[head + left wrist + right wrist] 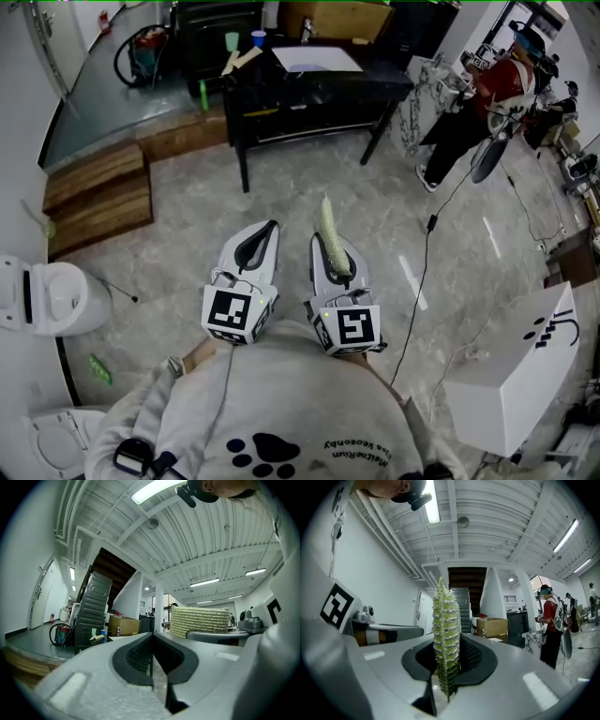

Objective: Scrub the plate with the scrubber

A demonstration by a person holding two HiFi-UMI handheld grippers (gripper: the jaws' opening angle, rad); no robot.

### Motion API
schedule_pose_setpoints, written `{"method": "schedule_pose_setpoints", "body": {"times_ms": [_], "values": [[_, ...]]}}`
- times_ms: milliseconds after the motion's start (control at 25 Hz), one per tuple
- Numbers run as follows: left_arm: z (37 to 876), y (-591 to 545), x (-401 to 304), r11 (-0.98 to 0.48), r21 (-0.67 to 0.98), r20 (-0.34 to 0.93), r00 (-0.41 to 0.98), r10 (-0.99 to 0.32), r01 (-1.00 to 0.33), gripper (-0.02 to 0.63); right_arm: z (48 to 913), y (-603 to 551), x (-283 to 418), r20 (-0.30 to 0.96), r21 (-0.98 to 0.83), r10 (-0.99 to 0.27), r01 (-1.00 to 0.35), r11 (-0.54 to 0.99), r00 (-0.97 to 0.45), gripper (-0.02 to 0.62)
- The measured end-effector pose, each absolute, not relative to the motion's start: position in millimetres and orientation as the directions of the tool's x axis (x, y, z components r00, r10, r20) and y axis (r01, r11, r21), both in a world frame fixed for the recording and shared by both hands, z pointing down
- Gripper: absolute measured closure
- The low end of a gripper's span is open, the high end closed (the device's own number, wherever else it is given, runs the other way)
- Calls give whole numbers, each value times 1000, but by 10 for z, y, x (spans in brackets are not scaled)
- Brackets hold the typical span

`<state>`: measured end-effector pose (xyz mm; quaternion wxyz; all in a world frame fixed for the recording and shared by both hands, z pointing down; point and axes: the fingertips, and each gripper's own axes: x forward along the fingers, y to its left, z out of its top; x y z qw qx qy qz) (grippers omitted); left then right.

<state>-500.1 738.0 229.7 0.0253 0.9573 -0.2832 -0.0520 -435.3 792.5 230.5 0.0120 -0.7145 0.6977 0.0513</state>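
The person holds both grippers level and side by side just in front of the chest, above a marbled floor (309, 202). The left gripper (263, 236) has its jaws pressed together with nothing between them, as the left gripper view (151, 654) shows. The right gripper (336, 255) is clamped on the scrubber (328, 223), a yellow-green mesh pad. In the right gripper view (448, 666) the scrubber (446, 625) stands upright and edge-on between the dark pads, rising well above them. In the head view it juts past the jaw tips toward a black table (375, 80) and is well apart from that table's near edge. A white sheet (314, 58) lies on the table.
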Motion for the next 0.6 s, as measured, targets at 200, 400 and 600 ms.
{"method": "schedule_pose_setpoints", "body": {"times_ms": [200, 400, 600], "values": [[2352, 7280, -4979, -844, 82, -79, 841, -536, -530, 603, 2319, 7800, -4303, -84, 32, -996, -999, -30, 27, 529], [2532, 7036, -4876, -836, 105, -31, 839, -543, -538, 603, 2492, 7549, -4233, -55, 4, -998, -1000, -7, 6, 529], [2535, 6711, -4598, -836, 95, -55, 836, -546, -540, 603, 2491, 7191, -3890, -69, 0, -998, -1000, 3, -3, 529]]}}
